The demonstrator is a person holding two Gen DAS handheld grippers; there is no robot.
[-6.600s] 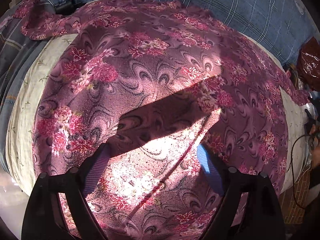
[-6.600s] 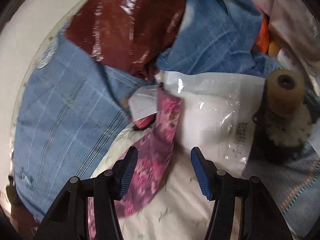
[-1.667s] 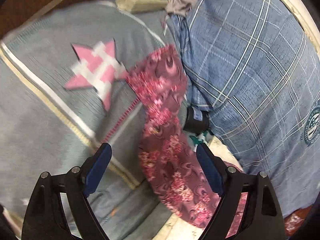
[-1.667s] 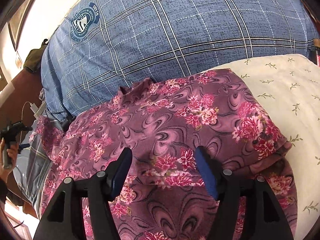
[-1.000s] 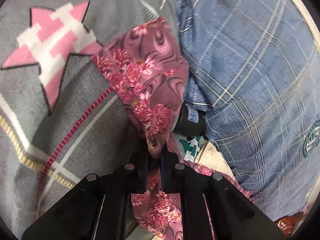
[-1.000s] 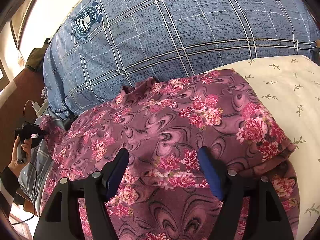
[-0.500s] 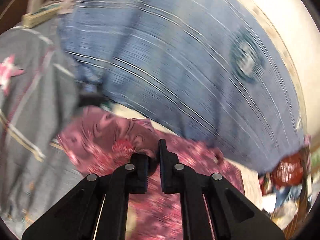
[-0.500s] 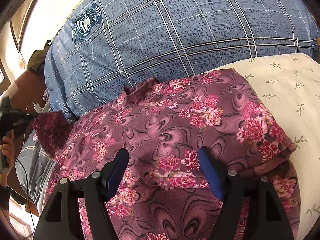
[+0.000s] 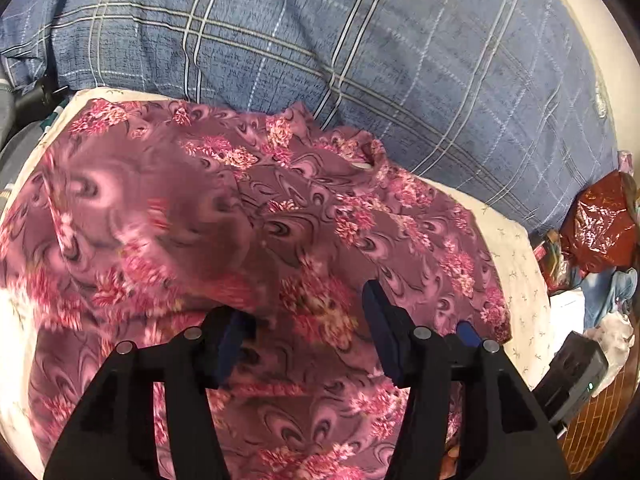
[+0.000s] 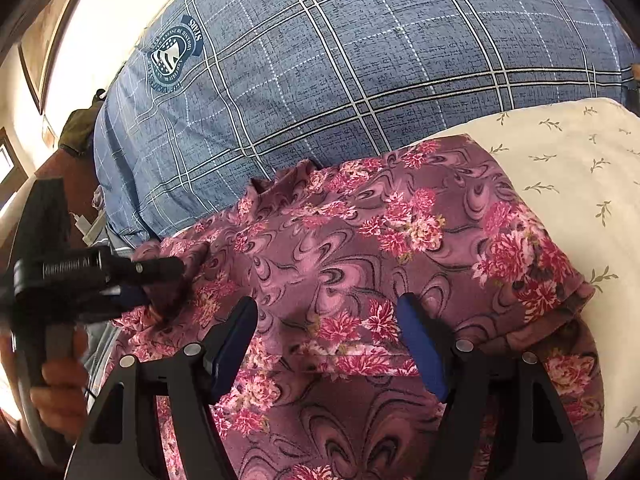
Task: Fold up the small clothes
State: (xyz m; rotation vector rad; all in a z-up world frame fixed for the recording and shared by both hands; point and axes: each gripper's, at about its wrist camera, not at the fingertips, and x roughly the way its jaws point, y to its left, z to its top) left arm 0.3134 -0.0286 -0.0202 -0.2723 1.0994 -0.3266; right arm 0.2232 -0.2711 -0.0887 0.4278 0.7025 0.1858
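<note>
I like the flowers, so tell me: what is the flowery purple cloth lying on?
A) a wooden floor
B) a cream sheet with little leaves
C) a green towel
B: the flowery cloth is spread over the cream sheet printed with small leaf sprigs, next to the blue checked pillow.

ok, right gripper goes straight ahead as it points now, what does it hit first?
Most likely the floral garment: the right gripper is open with that cloth spread directly ahead between its fingers. The blue plaid pillow lies beyond, though depth is unclear.

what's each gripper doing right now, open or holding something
Left gripper: open, floral garment released beneath it.
Right gripper: open, hovering over the same garment, gripping nothing.
</note>
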